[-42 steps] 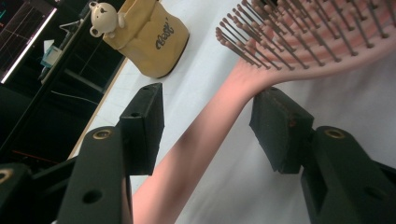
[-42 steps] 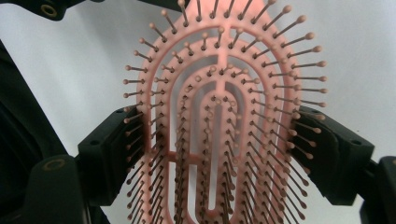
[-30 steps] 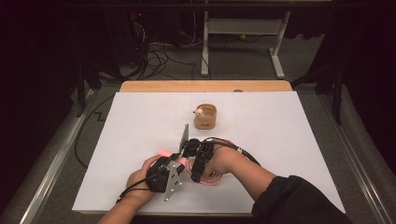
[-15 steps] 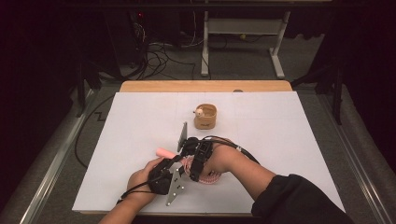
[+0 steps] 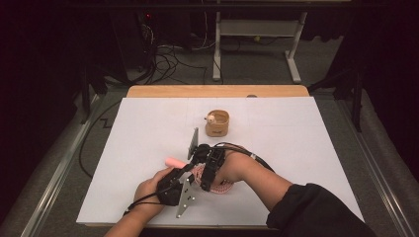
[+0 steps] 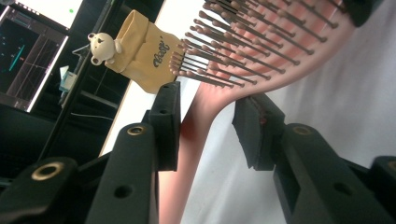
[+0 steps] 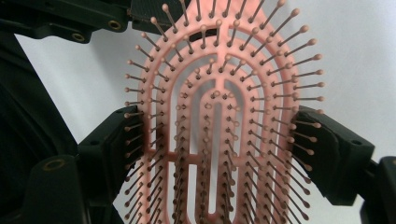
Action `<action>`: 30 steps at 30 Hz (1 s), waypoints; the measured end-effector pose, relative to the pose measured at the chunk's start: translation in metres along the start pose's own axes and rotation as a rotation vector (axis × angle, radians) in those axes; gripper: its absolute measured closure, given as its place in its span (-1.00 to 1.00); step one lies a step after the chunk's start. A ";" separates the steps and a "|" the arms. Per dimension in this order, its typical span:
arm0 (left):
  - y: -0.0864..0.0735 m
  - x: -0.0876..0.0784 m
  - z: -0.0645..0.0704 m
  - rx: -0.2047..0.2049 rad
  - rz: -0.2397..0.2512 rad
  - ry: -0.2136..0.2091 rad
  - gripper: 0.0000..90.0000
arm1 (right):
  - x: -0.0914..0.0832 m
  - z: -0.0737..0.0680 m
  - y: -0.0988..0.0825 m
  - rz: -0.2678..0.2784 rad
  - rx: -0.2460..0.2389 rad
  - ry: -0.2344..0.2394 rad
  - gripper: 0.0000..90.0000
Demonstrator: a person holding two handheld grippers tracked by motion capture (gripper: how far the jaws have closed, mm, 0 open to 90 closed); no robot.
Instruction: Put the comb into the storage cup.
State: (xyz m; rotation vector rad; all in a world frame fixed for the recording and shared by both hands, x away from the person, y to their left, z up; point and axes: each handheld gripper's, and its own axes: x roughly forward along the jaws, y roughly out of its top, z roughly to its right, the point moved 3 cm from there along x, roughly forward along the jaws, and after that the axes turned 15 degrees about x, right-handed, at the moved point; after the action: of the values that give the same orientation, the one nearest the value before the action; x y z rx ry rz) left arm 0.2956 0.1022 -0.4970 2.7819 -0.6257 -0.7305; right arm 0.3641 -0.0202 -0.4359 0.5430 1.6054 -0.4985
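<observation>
A pink hairbrush (image 7: 219, 116) with ball-tipped bristles is held over the white table near its front edge. My right gripper (image 7: 217, 140) is shut on the brush's oval head, one pad against each side edge. My left gripper (image 6: 210, 121) has the brush handle (image 6: 201, 116) between its jaws. They have just been closing, and a strip of white still shows between the handle and the right pad. In the high view both grippers meet at the brush, the left gripper (image 5: 184, 170) below the right gripper (image 5: 205, 159), and the handle's end (image 5: 174, 162) sticks out to the left.
A tan pouch-like holder with a small white bear on its rim (image 5: 217, 123) (image 6: 140, 51) stands at mid-table beyond the hands. White sheet (image 5: 306, 148) covers the table, and a wooden edge (image 5: 217, 91) runs along the far side. Cables and a stand's legs lie on the floor beyond.
</observation>
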 end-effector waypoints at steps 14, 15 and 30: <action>0.001 0.002 0.002 0.068 -0.034 0.002 0.58 | 0.001 0.000 -0.001 0.006 0.007 0.003 -0.55; 0.001 0.002 0.002 0.076 -0.035 0.010 0.59 | 0.000 0.000 -0.001 0.005 0.009 0.004 -0.55; 0.002 0.003 0.005 0.151 -0.068 0.047 0.73 | -0.006 0.002 -0.002 0.026 0.017 0.013 -0.56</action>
State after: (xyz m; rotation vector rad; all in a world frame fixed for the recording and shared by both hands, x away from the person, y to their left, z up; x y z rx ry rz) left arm 0.2952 0.0986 -0.5018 2.9627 -0.6043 -0.6536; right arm 0.3655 -0.0232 -0.4299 0.5802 1.6057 -0.4906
